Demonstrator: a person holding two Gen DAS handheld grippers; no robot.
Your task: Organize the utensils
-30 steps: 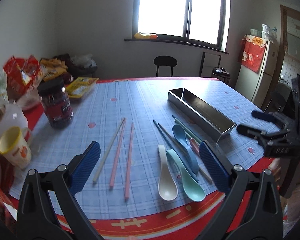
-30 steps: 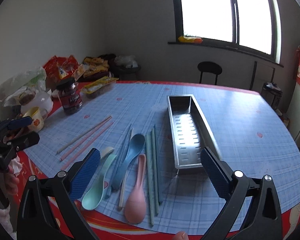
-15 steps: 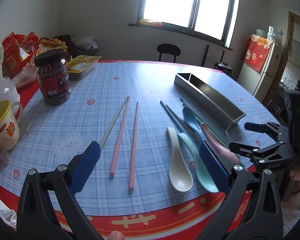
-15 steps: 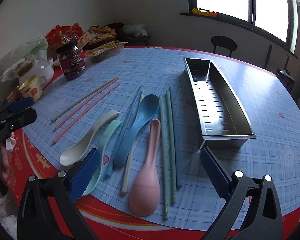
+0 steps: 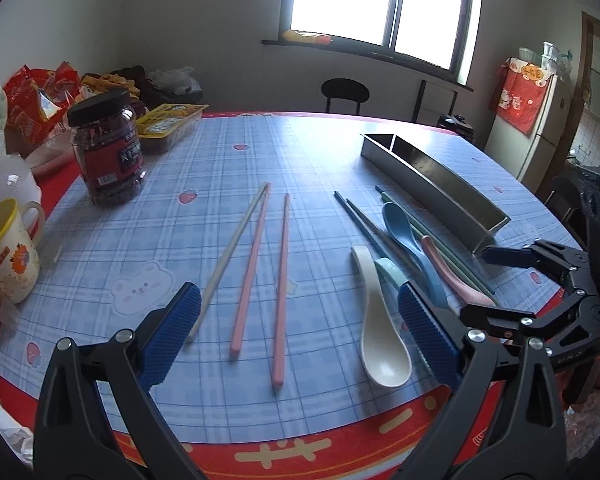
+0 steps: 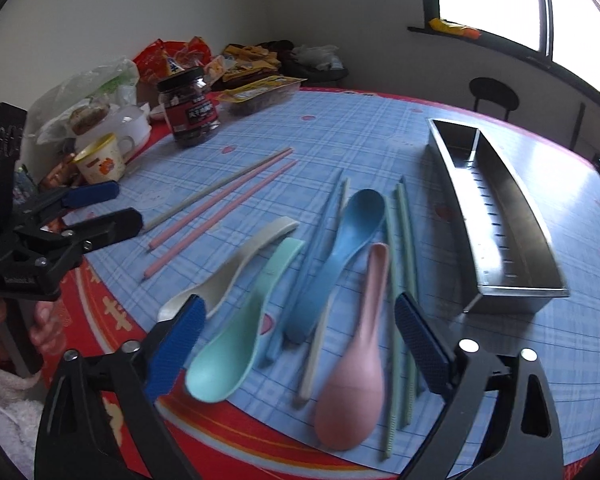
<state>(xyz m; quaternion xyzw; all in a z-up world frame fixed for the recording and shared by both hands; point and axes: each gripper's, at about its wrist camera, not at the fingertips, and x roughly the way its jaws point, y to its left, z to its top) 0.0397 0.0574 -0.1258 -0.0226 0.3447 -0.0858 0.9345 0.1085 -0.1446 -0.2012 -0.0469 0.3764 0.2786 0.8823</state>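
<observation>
Left wrist view: left gripper hung low over the near table edge, jaws wide apart, nothing between the pads.
Under left gripper: two pink chopsticks and one beige chopstick lay side by side on the blue plaid mat, near ends between the blue pads.
Right wrist view: right gripper sat above the spoon cluster, jaws closing but still wide; pads pressed on nothing.
Between right pads: bowl of the mint spoon and bowl of the pink spoon, both flat on the mat.
Other spoons: white spoon left of the mint one, blue spoon between mint and pink.
Chopsticks by spoons: blue pair partly under the blue spoon, green pair just right of the pink spoon.
Steel utensil tray: right of the green pair, divider near its far end, looked empty.
Clutter: dark-lidded jar, yellow-rimmed mug, snack bags at the far left.
Person: a hand on the left gripper's handle.
</observation>
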